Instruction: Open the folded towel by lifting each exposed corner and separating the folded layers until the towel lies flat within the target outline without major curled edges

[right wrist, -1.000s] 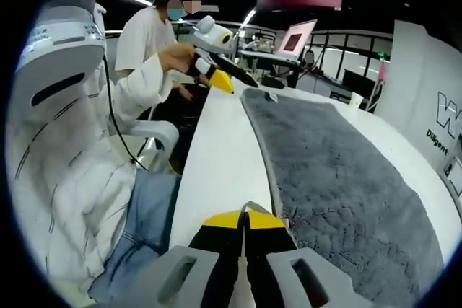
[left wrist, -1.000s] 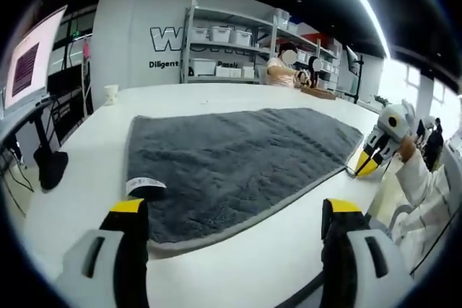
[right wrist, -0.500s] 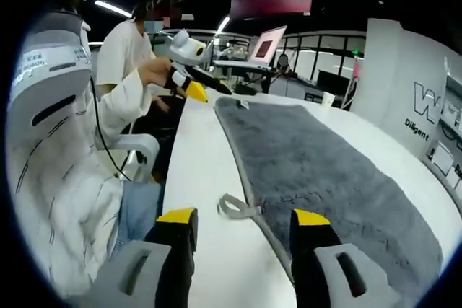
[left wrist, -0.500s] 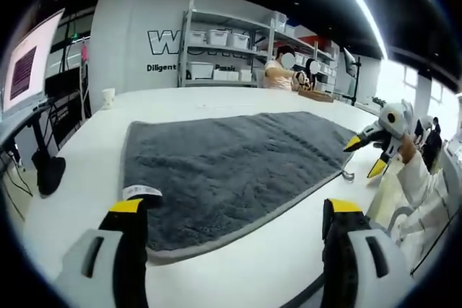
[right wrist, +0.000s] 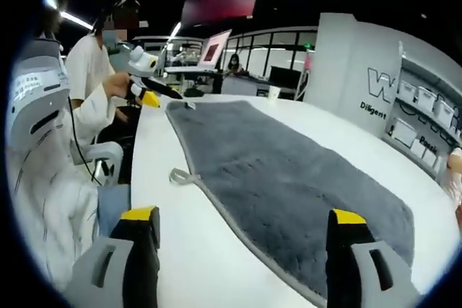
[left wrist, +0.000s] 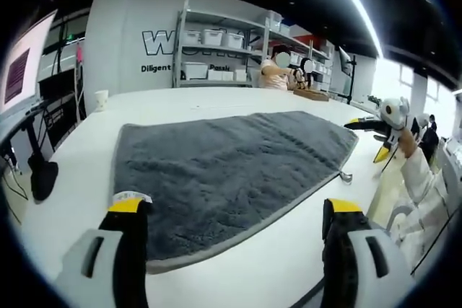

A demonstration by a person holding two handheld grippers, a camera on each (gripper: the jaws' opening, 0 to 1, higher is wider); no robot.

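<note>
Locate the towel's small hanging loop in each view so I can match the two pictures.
Left gripper view: the hanging loop sits at the right, off the grey towel's near right corner, on the white table.
Right gripper view: the loop lies left of centre, off the towel's near edge, above the left jaw.
Shared landmark: the white paper cup beyond the towel's far end.

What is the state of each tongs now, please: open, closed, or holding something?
Left tongs: open, holding nothing, above the near edge of the grey towel.
Right tongs: open, holding nothing.
</note>
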